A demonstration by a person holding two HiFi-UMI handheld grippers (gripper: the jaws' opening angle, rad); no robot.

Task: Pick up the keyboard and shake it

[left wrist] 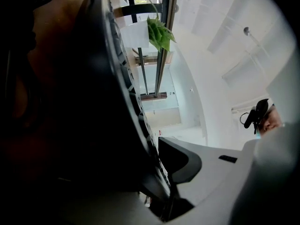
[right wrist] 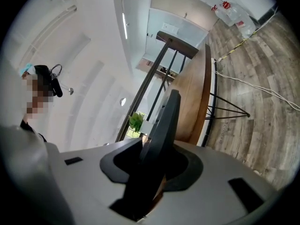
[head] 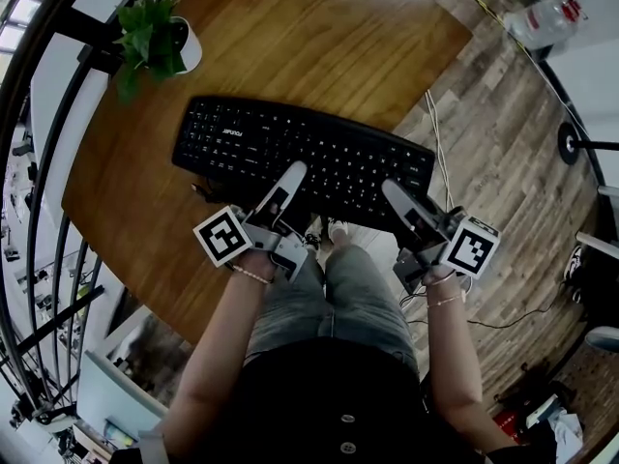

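A black keyboard [head: 300,148] stretches across the near part of the round wooden table [head: 319,37], its right end past the table's edge. My left gripper [head: 293,172] is shut on its near edge left of the middle, and my right gripper [head: 392,189] is shut on the same edge near the right end. In the left gripper view the keyboard [left wrist: 131,93] runs edge-on between the jaws of the left gripper [left wrist: 150,172]. From the right gripper [right wrist: 152,158] the keyboard [right wrist: 164,125] also appears edge-on, clamped. A shadow lies under its left near corner.
A potted plant [head: 155,37] in a white pot stands at the table's far left. A black railing [head: 48,162] curves along the left. On the wooden floor to the right lie a white cable [head: 435,133], water bottles [head: 546,17] and a stand base [head: 571,143].
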